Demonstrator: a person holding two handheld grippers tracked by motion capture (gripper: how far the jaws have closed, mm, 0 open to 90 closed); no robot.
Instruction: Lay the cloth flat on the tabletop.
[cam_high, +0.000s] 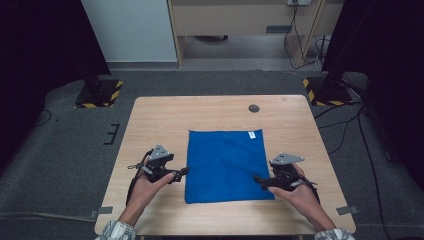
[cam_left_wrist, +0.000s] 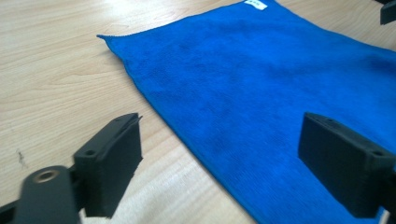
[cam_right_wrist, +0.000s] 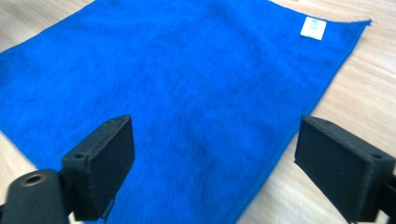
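A blue cloth (cam_high: 225, 165) lies flat on the wooden table (cam_high: 160, 120), with a small white label (cam_high: 252, 134) at its far right corner. My left gripper (cam_high: 184, 171) sits at the cloth's left edge, held in a hand, its tips pointing toward the cloth. In the left gripper view its jaws (cam_left_wrist: 219, 140) stand wide open over the cloth's edge (cam_left_wrist: 261, 79), nothing between them. My right gripper (cam_high: 257, 179) is at the cloth's right edge near the front. Its jaws (cam_right_wrist: 210, 144) are also wide open above the cloth (cam_right_wrist: 187, 84), and the label (cam_right_wrist: 313, 27) lies beyond them.
A dark round grommet (cam_high: 254, 108) sits in the table near its far edge. Two stands with yellow-and-black striped bases (cam_high: 100, 95) (cam_high: 325, 92) flank the table's far corners on the carpet. Bare wood surrounds the cloth on all sides.
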